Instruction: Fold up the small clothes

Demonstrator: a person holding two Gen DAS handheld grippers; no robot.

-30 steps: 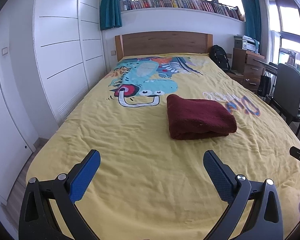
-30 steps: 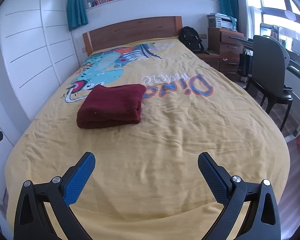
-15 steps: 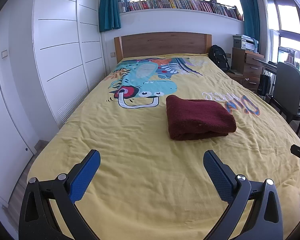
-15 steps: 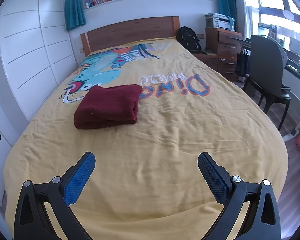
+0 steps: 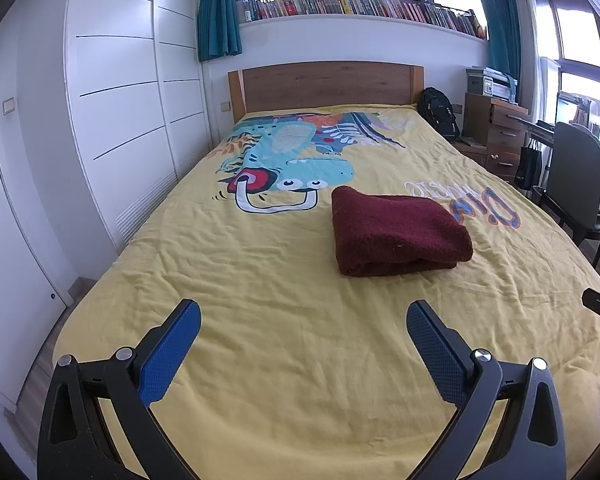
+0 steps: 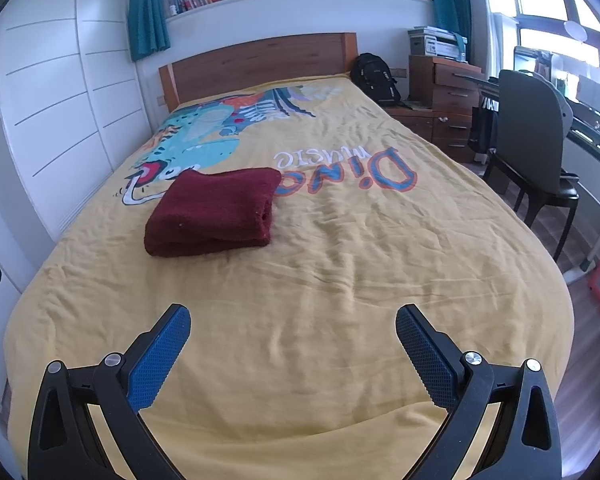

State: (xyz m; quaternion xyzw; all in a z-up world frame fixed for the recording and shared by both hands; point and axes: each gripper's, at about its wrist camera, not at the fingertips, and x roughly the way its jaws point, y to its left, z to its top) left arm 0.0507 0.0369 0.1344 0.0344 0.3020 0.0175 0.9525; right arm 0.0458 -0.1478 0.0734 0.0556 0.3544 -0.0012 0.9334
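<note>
Hovering w/ fingers spread, left gripper [image 5: 303, 322] & right gripper [image 6: 293, 325] sit well short of folded red cloth [image 5: 396, 236]; probably just square its edges.

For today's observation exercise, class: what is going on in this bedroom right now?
A person holds two blue-padded grippers above the yellow dinosaur-print bedspread. The left gripper and right gripper are both open and holding nothing. The dark red fleecy garment lies folded on the bed, apart from both, so the folding looks done.

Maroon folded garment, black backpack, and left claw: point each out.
maroon folded garment [image 5: 396, 228], left wrist view, top surface.
black backpack [image 6: 376, 76], right wrist view, front panel.
left claw [image 5: 303, 322], left wrist view, midway between fingertips.
</note>
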